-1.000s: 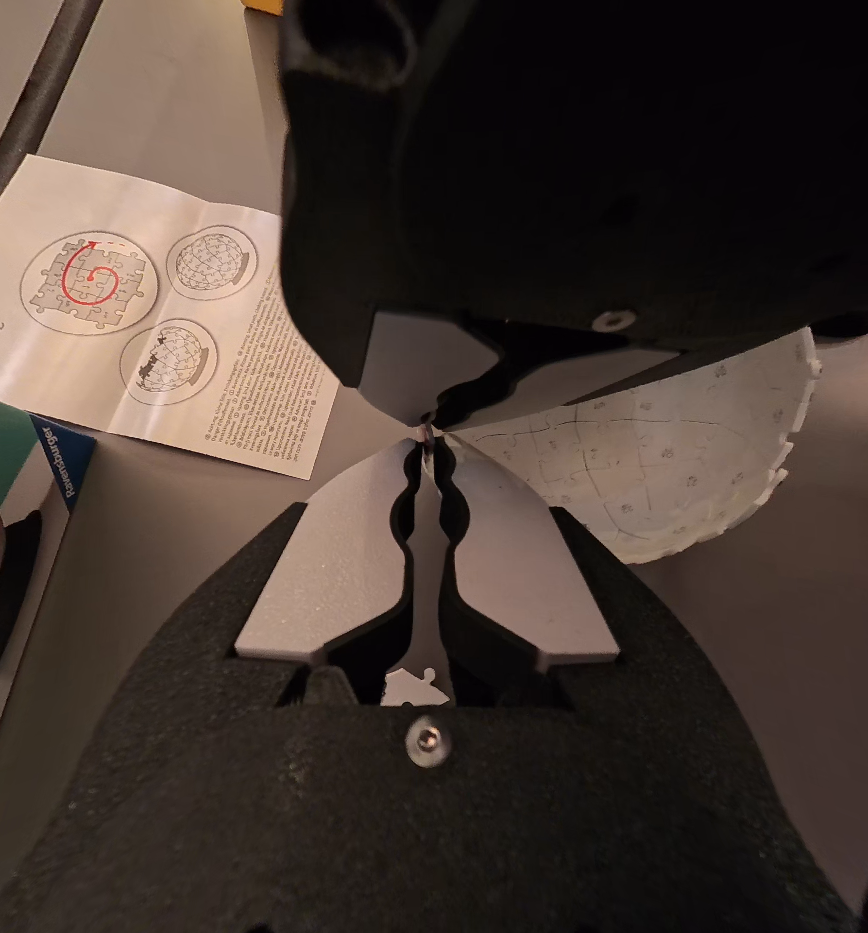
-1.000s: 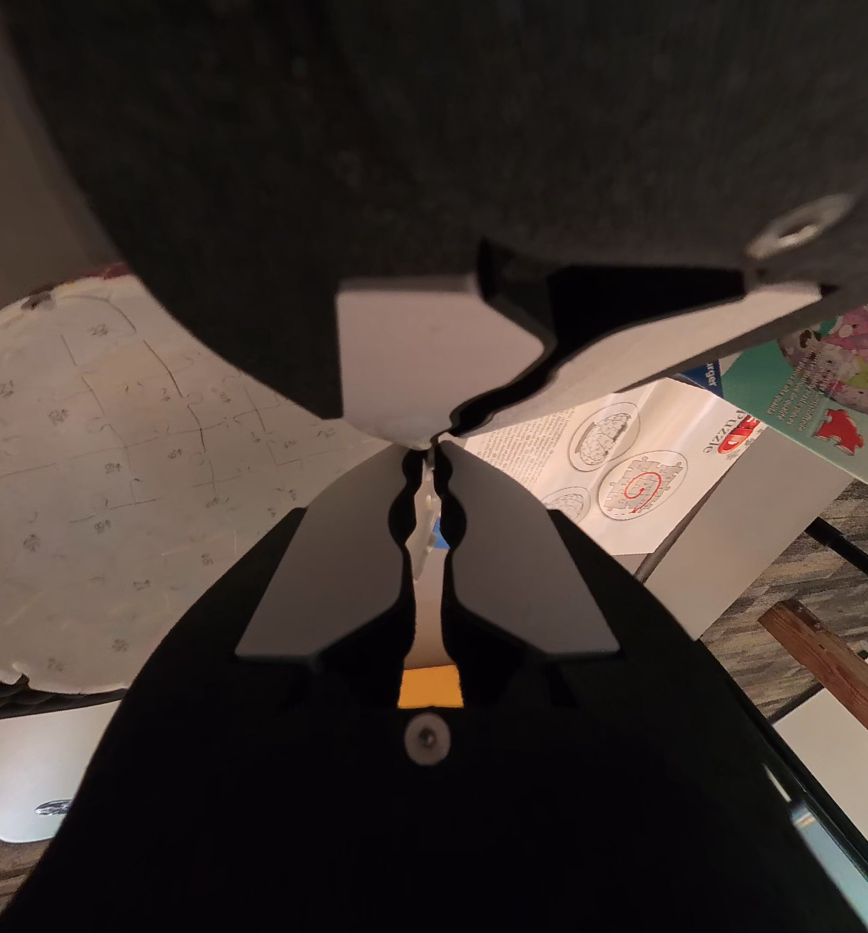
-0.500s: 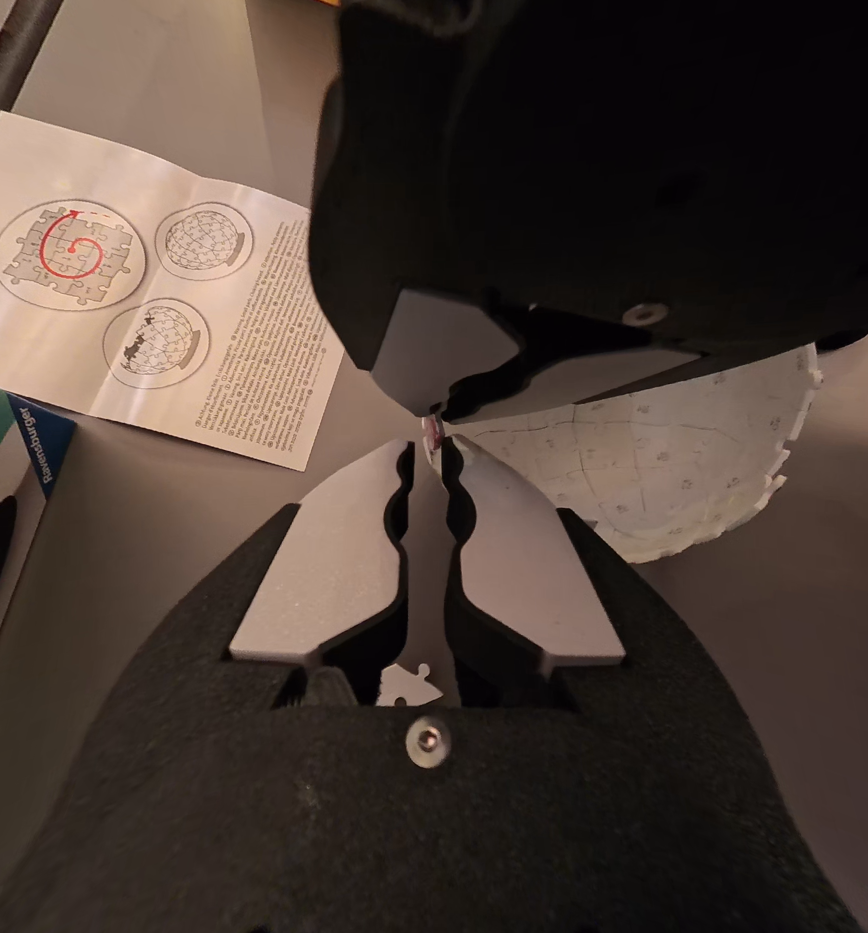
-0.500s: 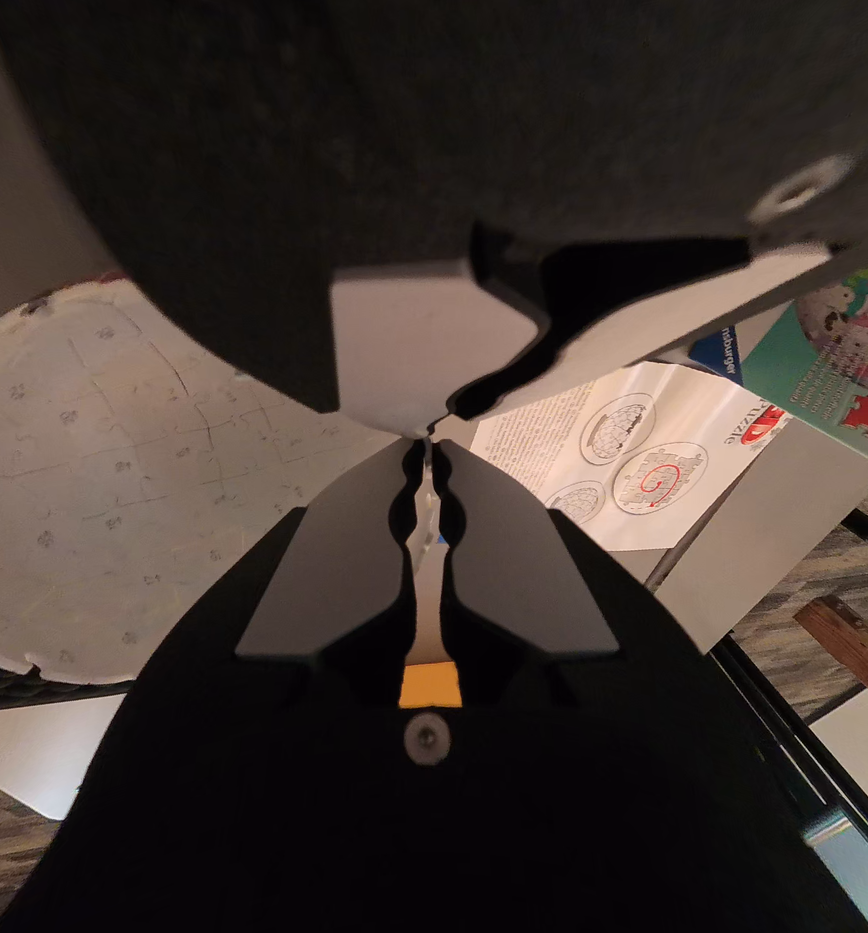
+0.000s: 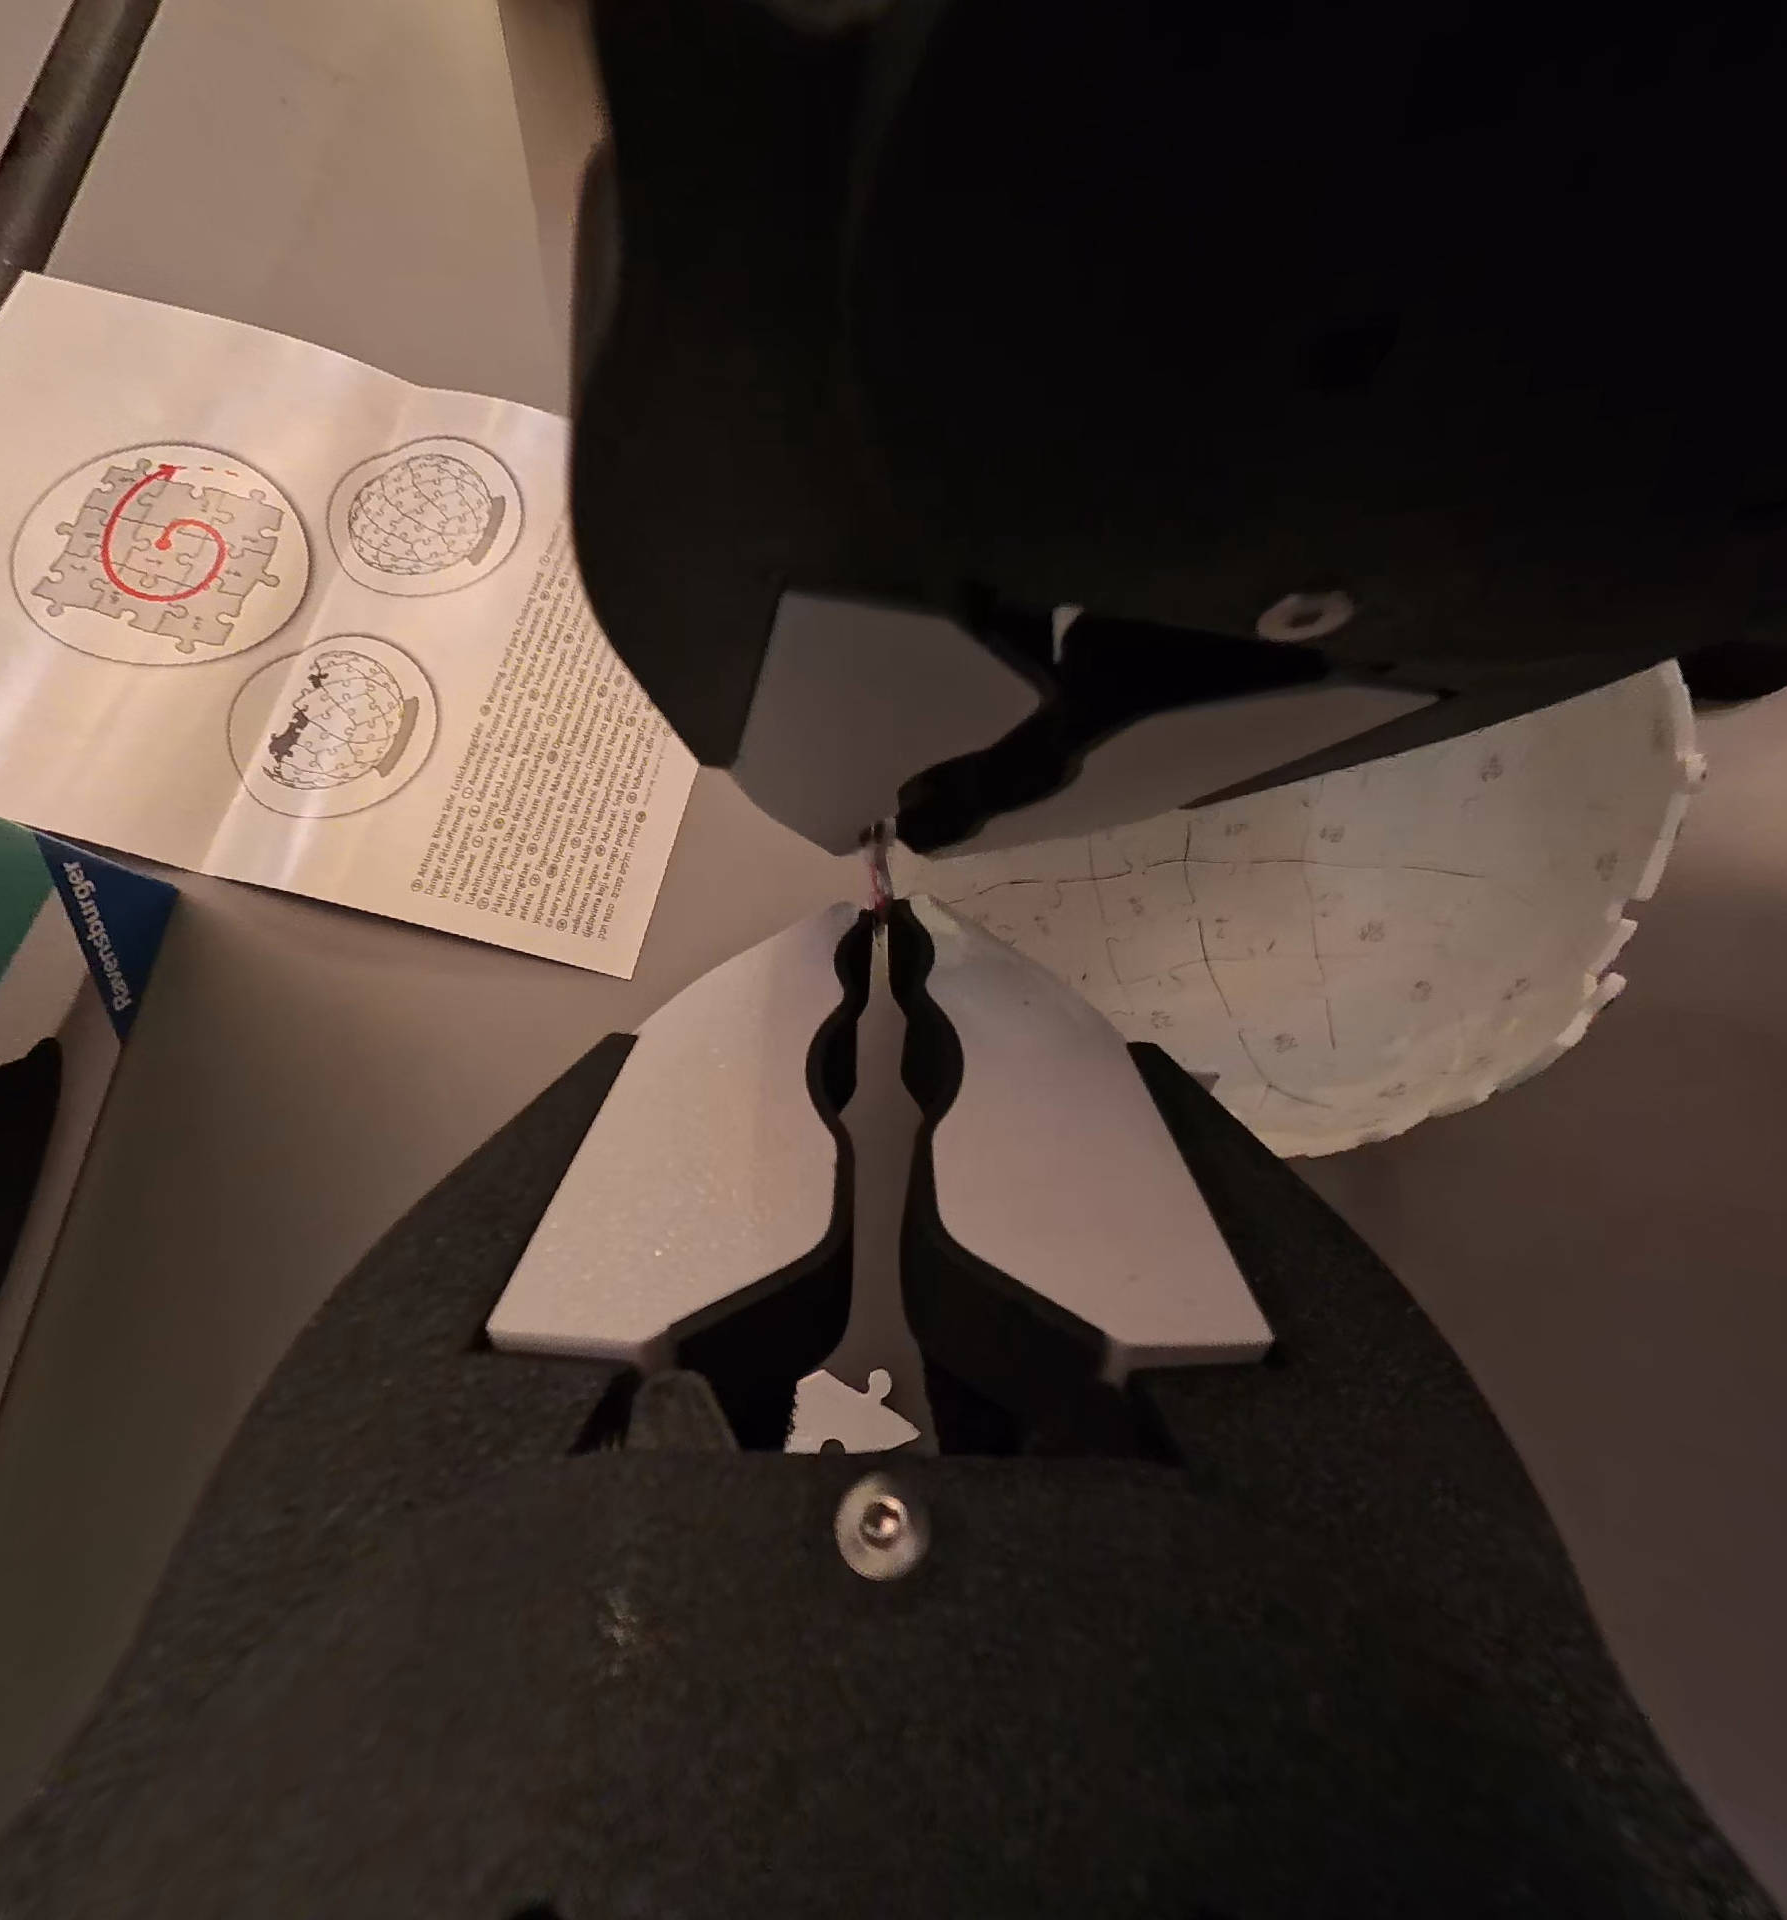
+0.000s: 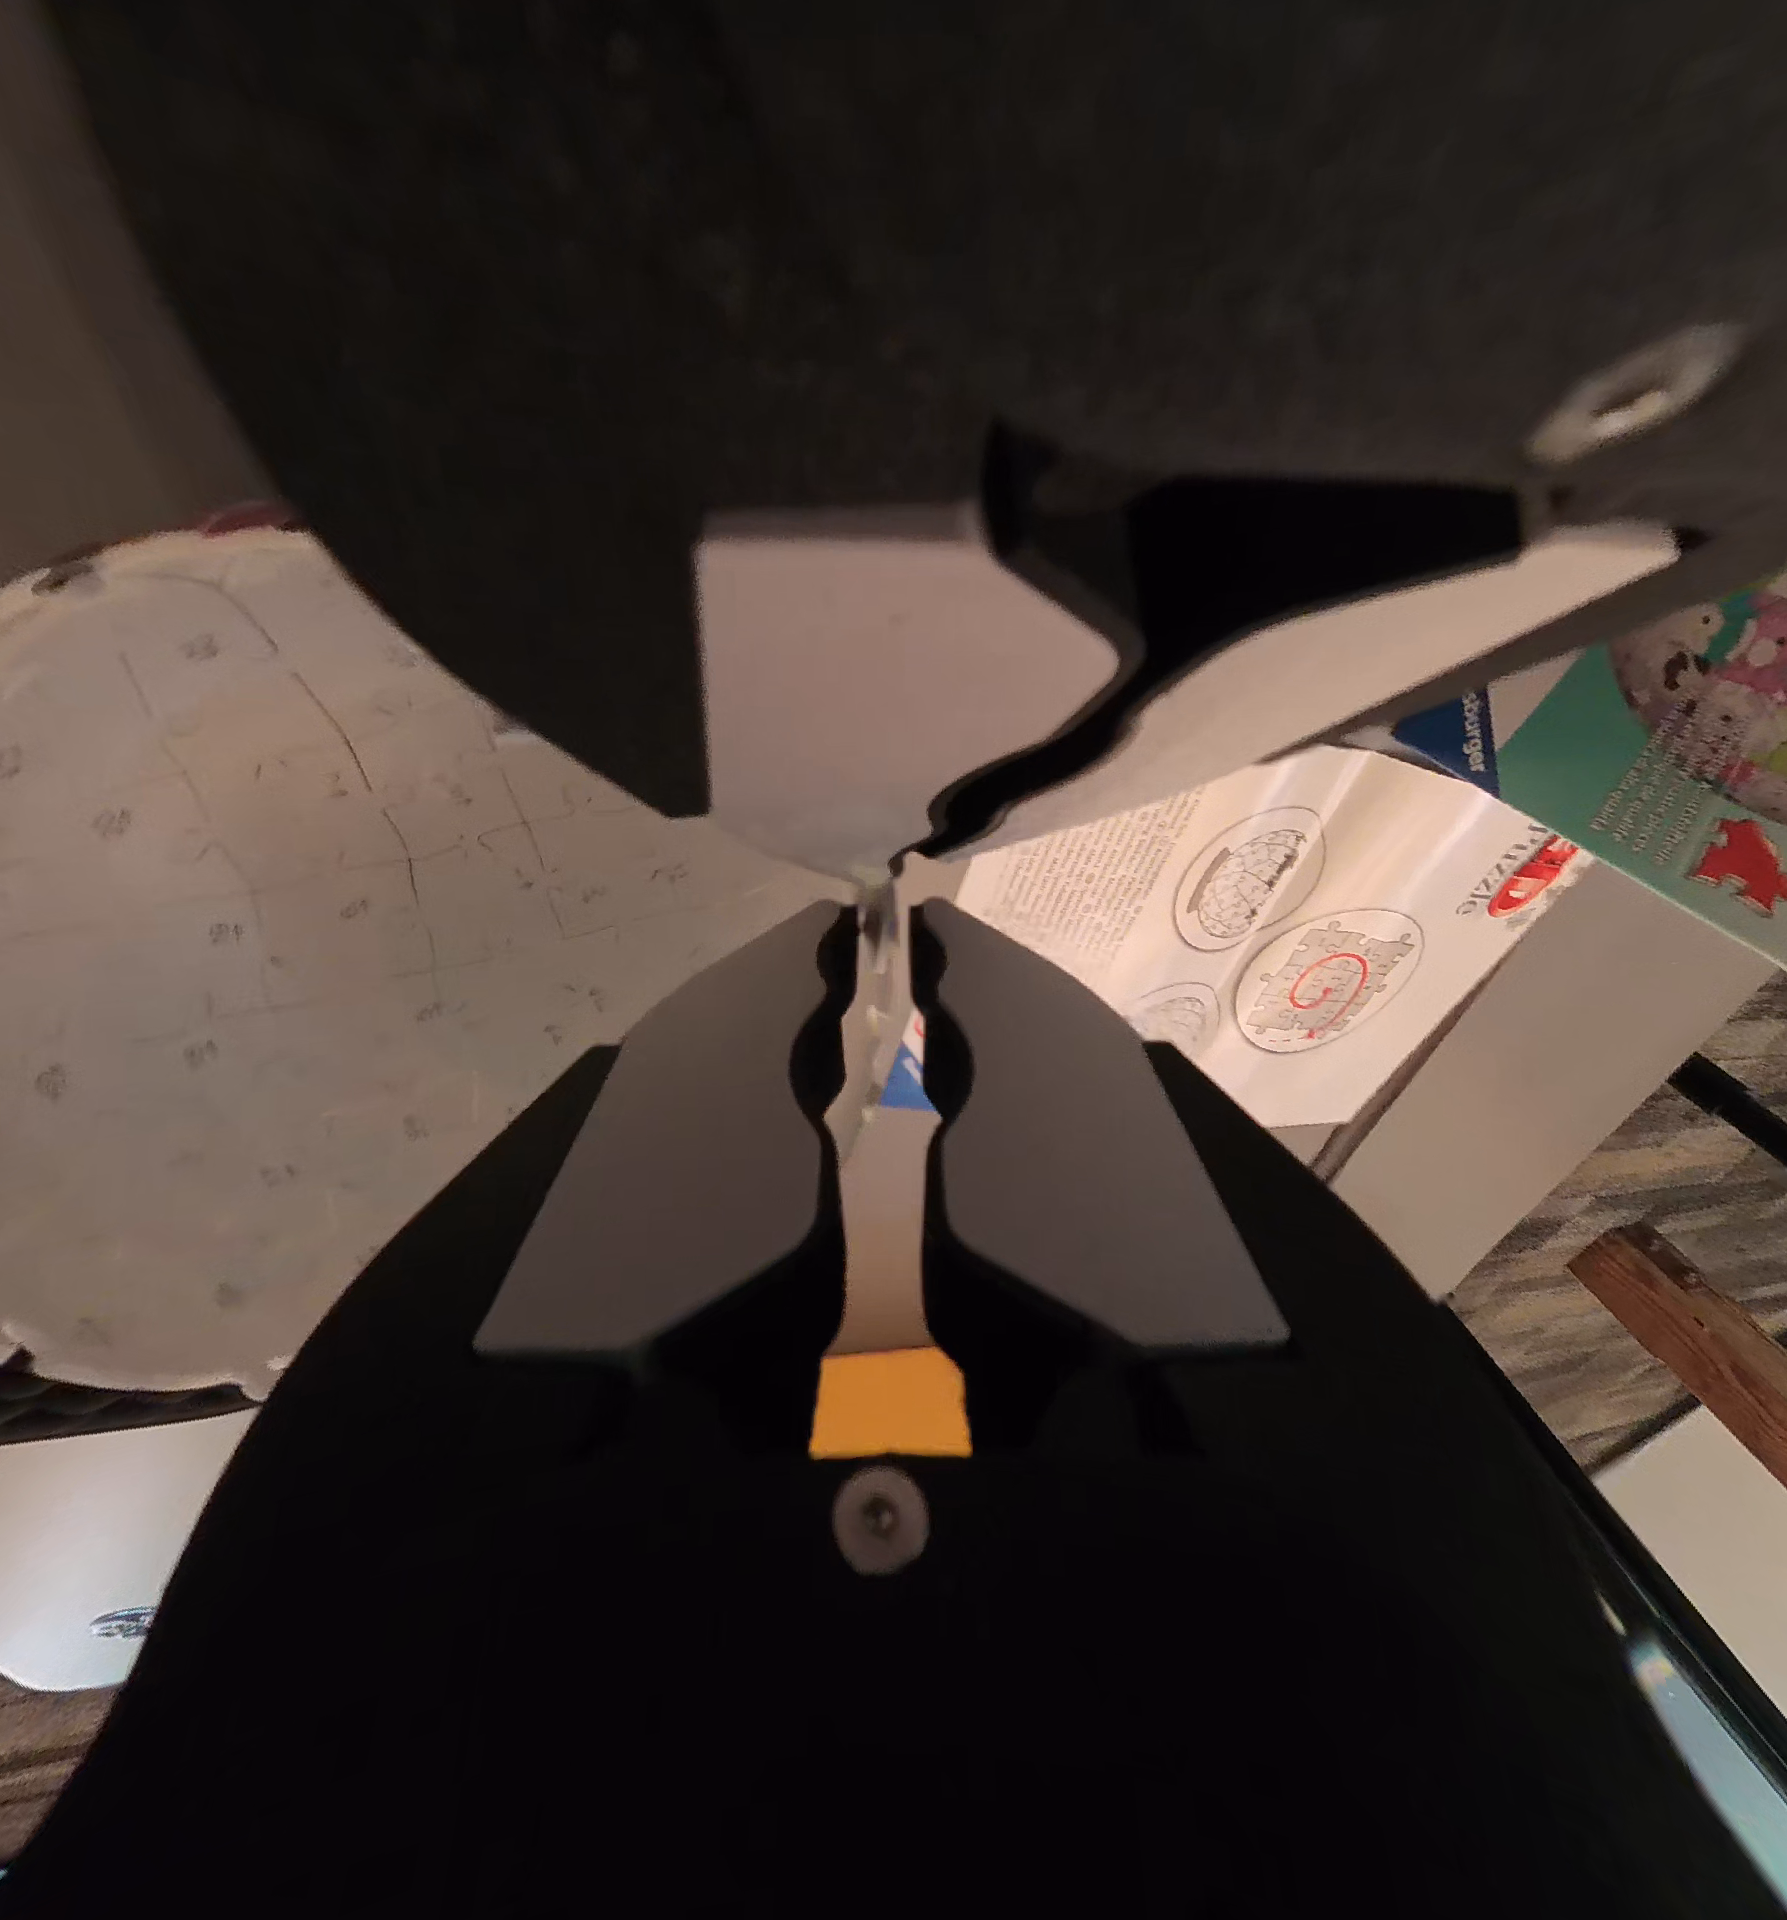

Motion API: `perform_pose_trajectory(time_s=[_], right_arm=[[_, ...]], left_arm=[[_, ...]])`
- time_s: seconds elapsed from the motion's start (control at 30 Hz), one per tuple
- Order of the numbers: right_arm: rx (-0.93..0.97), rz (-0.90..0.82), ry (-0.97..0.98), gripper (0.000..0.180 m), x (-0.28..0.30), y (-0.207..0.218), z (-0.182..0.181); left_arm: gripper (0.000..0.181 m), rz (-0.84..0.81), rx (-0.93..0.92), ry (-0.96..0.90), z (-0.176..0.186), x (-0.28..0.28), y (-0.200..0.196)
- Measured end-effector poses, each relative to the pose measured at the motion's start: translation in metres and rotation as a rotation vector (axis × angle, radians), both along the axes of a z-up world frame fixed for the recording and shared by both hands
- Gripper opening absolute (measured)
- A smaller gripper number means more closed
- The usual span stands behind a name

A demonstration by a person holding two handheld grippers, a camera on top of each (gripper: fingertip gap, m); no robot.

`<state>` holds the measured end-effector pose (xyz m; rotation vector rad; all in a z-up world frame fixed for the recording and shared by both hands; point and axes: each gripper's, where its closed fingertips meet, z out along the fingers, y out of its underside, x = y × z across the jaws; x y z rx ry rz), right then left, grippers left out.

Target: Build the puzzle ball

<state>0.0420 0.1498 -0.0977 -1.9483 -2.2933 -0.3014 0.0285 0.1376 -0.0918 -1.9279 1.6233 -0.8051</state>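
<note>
White and faintly numbered, the half-built puzzle ball (image 5: 1388,935) lies as an open shell on the grey surface (image 5: 1595,1351), its inner side up and its rim jagged with tabs; against half a second ago it sits a touch nearer the view's right edge, and the instruction leaflet (image 5: 276,623) has slid slightly right and down in the left wrist view. Both claws meet tip to tip above the surface as before. The left claw (image 5: 876,914) is narrow, pinching a small puzzle piece (image 5: 876,883) at its tips; the right claw (image 6: 873,914) is also nearly closed on that thin piece, seen edge-on. A loose white piece (image 5: 853,1413) lies under the left claw. The puzzle box (image 6: 1699,748) rests beyond the leaflet
</note>
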Motion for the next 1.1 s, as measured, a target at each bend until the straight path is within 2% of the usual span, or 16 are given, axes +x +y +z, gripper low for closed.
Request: perform_pose_trajectory(time_s=[0.13, 0.47, 0.73, 1.1], right_arm=[[0.012, 0.003, 0.005, 0.018, 0.0021, 0.0008, 0.0059], [0.003, -0.006, 0.022, 0.017, 0.0019, 0.0016, 0.0003], [-0.032, 0.022, -0.015, 0.008, -0.0009, -0.0020, 0.0000], [-0.074, 0.043, -0.018, 0.013, -0.0028, -0.0034, -0.0012]], left_arm=[[0.002, 0.000, 0.000, -0.002, 0.0000, -0.0002, -0.0002], [0.003, 0.005, -0.001, -0.013, 0.0018, 0.0006, 0.0006], [0.003, 0.000, 0.002, -0.022, 0.0029, 0.0016, 0.0004], [0.002, 0.010, -0.006, -0.037, 0.0043, 0.0009, 0.0026]])
